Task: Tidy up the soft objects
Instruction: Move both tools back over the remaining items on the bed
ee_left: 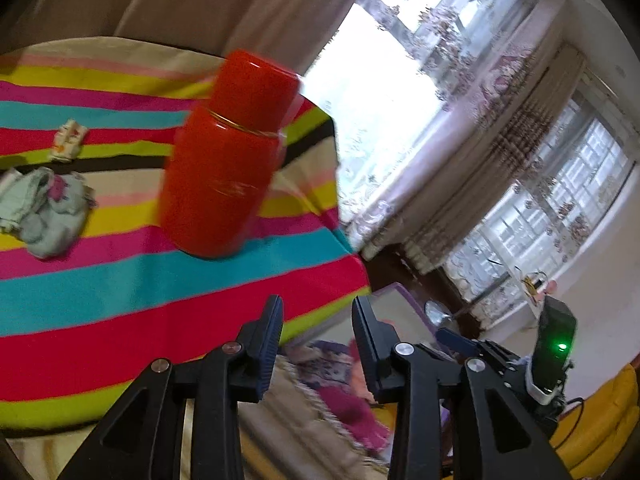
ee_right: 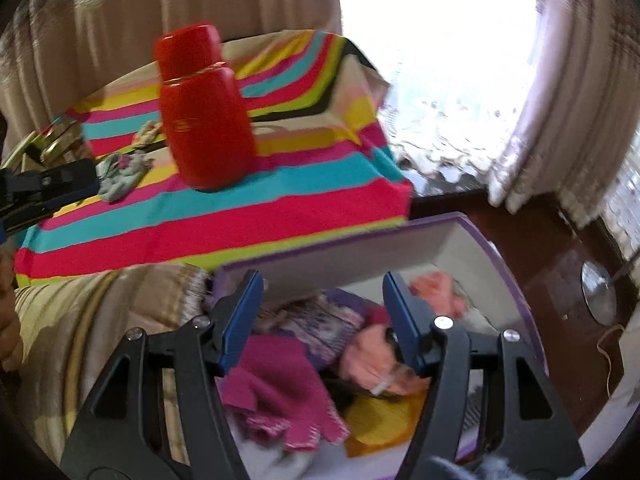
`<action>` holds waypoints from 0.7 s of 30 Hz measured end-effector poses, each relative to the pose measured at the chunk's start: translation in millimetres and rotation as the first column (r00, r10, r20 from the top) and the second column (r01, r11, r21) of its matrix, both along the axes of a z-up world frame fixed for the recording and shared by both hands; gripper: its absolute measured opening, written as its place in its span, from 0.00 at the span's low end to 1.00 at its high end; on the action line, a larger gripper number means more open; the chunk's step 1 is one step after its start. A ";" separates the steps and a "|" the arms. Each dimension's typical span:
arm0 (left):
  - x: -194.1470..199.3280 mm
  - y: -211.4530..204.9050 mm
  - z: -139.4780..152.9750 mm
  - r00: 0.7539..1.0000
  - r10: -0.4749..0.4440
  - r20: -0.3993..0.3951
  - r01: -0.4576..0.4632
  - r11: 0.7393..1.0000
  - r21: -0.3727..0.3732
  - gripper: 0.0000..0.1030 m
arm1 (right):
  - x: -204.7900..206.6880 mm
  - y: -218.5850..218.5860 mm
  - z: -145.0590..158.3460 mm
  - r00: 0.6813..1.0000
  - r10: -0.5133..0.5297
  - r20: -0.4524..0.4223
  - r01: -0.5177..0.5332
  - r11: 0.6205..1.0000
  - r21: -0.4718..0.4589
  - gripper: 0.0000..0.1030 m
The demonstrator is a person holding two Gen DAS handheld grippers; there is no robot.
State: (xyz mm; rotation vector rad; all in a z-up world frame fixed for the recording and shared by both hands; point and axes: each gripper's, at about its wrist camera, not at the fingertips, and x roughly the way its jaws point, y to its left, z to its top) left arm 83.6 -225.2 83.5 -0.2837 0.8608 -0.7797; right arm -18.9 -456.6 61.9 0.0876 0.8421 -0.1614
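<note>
Limp, light and crushable, easy to pinch mid-bundle: pale socks (ee_left: 44,210) at far left on striped surface (ee_left: 120,288), left of red flask (ee_left: 224,160); left tool (ee_left: 318,312) part open and empty, right tool (ee_right: 322,284) open, empty over box (ee_right: 512,280) of clothes.

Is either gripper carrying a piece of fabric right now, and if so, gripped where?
Nothing is held. The left gripper is open with bare pads, and the right gripper hangs open above the clothes in the purple-rimmed box.
</note>
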 end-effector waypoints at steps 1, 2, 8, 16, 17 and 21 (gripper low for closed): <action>3.8 5.4 0.1 1.000 0.010 0.005 -0.010 1.000 0.007 0.36 | 4.6 6.0 1.3 1.000 0.016 0.001 -0.016 1.000 0.001 0.64; 8.2 11.8 0.2 1.000 0.024 0.010 -0.024 1.000 0.015 0.37 | 9.9 12.1 1.9 0.999 0.033 0.001 -0.033 0.999 0.005 0.64; 36.6 51.0 -4.9 0.994 0.109 0.009 -0.110 0.993 0.034 0.37 | 34.6 45.0 2.8 0.993 0.116 -0.001 -0.116 0.993 0.008 0.65; 70.9 107.9 -9.8 0.968 0.251 0.015 -0.252 0.967 0.040 0.37 | 62.1 83.6 3.7 0.979 0.202 -0.005 -0.202 0.979 0.005 0.66; 73.9 114.4 -9.2 0.962 0.271 0.021 -0.272 0.961 0.043 0.37 | 64.8 87.2 3.5 0.978 0.210 -0.005 -0.210 0.978 0.006 0.67; 87.9 152.8 -10.4 0.927 0.372 0.049 -0.374 0.925 0.070 0.37 | 78.5 102.2 2.1 0.970 0.243 -0.009 -0.243 0.970 0.011 0.68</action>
